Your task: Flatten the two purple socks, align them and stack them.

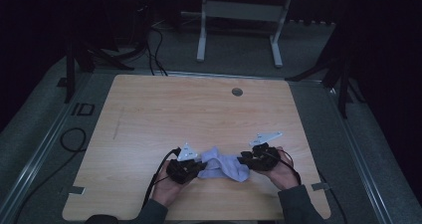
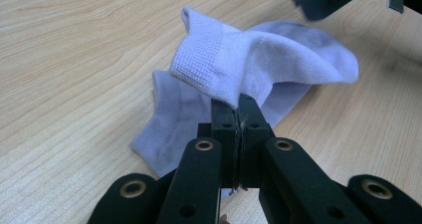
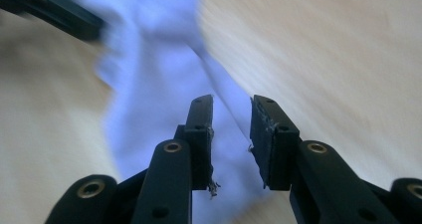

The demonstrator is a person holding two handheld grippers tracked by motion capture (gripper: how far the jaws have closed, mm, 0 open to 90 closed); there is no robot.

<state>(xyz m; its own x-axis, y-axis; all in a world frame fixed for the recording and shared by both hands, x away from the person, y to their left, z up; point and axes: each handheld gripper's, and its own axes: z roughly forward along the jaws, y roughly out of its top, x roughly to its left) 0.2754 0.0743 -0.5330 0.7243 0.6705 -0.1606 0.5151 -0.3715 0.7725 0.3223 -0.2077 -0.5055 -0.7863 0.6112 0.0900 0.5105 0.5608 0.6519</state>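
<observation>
Writing: a dark marking on the floor strip left of the table [image 1: 149,109] appears to read "ID"; no brand, label or lettering can be made out on the socks or on either gripper.

Count: the left gripper view shows two pale lilac ankle socks — an upper sock [image 2: 268,55] draped over a lower sock [image 2: 174,119] that lies flat on the wood. In the high view they read as one crumpled bundle of fabric [image 1: 222,165], lying near the person's edge of the table, between the two grippers. Two grippers, one in each hand. One round grommet [image 1: 237,91] sits in the tabletop towards the far edge, well apart from the socks. Two strips of grey tape are seen, one at each near corner [image 1: 75,189].

Left gripper [image 2: 239,107]: jaws clamped together on the ribbed cuff of the upper sock, lifting that edge off the lower one; a thin line of fabric shows between the pads.

Right gripper [image 3: 231,117]: jaws stand apart with a clear gap — a thin edge of sock runs through that gap, and the pads do not press on it. This view is blurred, so which sock that edge belongs to cannot be told. In the high view this gripper [image 1: 251,159] sits at the right end of the bundle.
</observation>
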